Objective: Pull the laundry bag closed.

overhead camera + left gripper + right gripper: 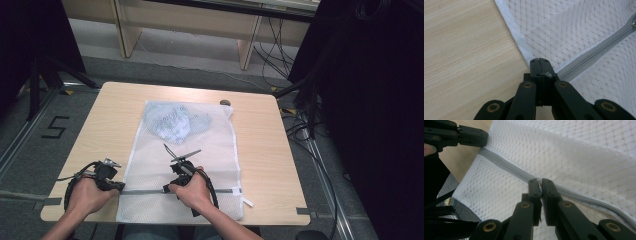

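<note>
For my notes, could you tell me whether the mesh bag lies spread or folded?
Spread: mesh bag lies flat on the table.

Black numeral "5" (56,127) marked on grey floor left of table (115,110). No other readable text.

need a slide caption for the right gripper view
Right gripper shut on the zipper pull of a white mesh bag, left gripper pinching the bag's edge.

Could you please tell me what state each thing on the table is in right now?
Mesh laundry bag: flat on the table, garment inside.
Zipper: appears closed left of the right gripper.
Left gripper: shut on the bag's zipper end.
Right gripper: shut at the zipper.
</note>
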Available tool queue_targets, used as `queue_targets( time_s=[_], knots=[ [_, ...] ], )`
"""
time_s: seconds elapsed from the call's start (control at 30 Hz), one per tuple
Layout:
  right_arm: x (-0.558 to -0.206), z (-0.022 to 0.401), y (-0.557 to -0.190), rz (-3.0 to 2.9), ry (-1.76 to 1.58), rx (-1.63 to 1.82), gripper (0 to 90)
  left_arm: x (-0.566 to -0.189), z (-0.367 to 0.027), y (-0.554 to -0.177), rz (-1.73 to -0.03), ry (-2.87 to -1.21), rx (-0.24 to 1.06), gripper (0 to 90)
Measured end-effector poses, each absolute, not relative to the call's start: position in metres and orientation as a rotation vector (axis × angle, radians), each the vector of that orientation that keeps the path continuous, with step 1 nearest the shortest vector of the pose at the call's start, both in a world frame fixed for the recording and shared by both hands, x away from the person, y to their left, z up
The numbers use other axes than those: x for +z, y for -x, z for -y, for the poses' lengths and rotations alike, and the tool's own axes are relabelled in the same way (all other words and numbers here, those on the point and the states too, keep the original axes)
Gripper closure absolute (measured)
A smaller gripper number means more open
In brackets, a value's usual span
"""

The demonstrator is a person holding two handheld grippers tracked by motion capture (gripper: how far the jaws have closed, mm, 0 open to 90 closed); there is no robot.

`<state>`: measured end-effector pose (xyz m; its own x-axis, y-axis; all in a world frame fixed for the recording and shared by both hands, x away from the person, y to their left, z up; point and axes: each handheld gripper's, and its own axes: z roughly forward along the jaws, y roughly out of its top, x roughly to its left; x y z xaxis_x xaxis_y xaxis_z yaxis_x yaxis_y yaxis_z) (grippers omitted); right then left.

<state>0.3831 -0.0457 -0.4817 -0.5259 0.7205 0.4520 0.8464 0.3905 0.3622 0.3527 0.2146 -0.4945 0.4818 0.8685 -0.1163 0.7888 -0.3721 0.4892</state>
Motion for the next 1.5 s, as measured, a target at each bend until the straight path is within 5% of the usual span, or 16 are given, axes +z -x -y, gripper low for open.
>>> queue_targets(
  time_s=[1.5],
  knots=[
    [-0.475,0.066,-0.384,2.439,1.425,-0.801,87.0,-0.495,-0.214,-0.353,-1.37,-2.242,0.216,90.0]
  ],
)
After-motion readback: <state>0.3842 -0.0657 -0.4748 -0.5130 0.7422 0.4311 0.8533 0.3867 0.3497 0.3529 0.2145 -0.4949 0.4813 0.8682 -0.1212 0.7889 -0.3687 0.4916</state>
